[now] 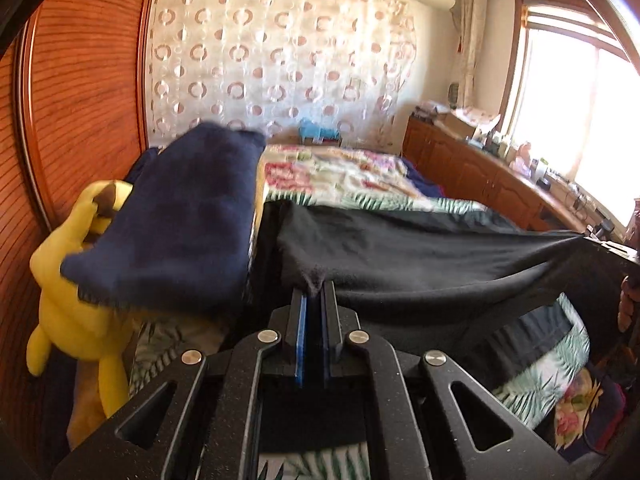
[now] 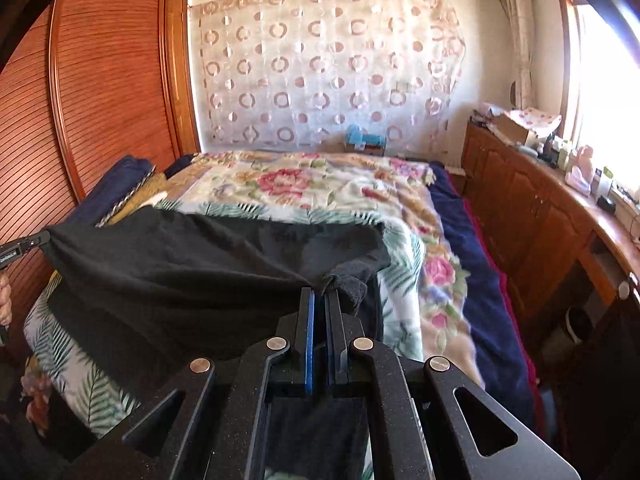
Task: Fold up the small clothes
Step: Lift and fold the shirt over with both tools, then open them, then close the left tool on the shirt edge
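Note:
A black garment (image 1: 420, 256) hangs stretched in the air over the bed, held at two corners. My left gripper (image 1: 316, 286) is shut on its left corner, with a tuft of cloth pinched between the blue pads. My right gripper (image 2: 320, 294) is shut on the other corner of the same black garment (image 2: 192, 264). In the right wrist view the left gripper (image 2: 28, 246) shows at the far left edge with the cloth running from it. A folded navy cloth (image 1: 176, 216) lies on a pile to the left.
A yellow plush toy (image 1: 76, 288) leans against the wooden wardrobe (image 1: 80, 80) on the left. The bed carries a floral blanket (image 2: 304, 188) and a leaf-print sheet (image 2: 72, 356). A wooden cabinet (image 2: 528, 216) with clutter runs along the right under the window.

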Tool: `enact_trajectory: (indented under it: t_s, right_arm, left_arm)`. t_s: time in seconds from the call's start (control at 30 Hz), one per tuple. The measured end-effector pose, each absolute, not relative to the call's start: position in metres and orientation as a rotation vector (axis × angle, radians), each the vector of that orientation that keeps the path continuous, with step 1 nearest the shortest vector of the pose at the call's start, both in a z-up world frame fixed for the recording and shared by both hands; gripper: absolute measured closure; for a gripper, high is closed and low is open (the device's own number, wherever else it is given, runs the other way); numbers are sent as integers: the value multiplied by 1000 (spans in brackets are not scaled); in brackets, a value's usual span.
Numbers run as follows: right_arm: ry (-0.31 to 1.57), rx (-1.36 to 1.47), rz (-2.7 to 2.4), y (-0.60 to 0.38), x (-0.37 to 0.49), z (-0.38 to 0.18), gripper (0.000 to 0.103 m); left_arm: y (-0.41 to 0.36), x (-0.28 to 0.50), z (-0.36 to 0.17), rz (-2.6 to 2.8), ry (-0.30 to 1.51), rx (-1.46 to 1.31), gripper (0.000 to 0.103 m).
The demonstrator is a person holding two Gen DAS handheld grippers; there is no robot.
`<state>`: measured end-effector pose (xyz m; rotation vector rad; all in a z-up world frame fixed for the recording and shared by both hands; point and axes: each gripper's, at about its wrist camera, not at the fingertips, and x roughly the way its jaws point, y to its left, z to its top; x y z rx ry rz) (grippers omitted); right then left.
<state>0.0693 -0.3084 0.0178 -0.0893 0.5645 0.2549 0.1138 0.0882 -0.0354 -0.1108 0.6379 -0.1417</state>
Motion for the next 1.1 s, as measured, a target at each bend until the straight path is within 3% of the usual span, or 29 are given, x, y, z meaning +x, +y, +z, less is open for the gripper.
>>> enact_trajectory:
  t_s: [0.37,0.6,0.7,0.77,0.87,0.93,1.0,1.1]
  right_arm:
    - [789,-24,242,-318,105,-68,99]
    - [788,-18,246,-318,118,-66,99]
    - [769,-24,242,-318,111,-60,99]
    - [745,-33,238,-313,101,-56,98]
    - [704,-54,221,-311,94,-43,92]
    - [681,-66,212,-310,94,-35,84]
    - [655,-77,198,-308,91,-30,65]
    - [635,-70,218,-302,91,-27,55]
  left_arm:
    - [85,111,-105,-110,835,-92,96]
    - [82,111,-104,-117,838,-54,92]
    - [84,109,-97,-114,807,-41,75]
    - [86,108,-92,-124,785,-46,52]
    - [91,111,-87,-126,769,-49,27]
    - [94,114,-88,-110,770,-47,26]
    - [98,117,-91,-84,778,-53,26]
    - [102,123,-95,-63,795,-66,26]
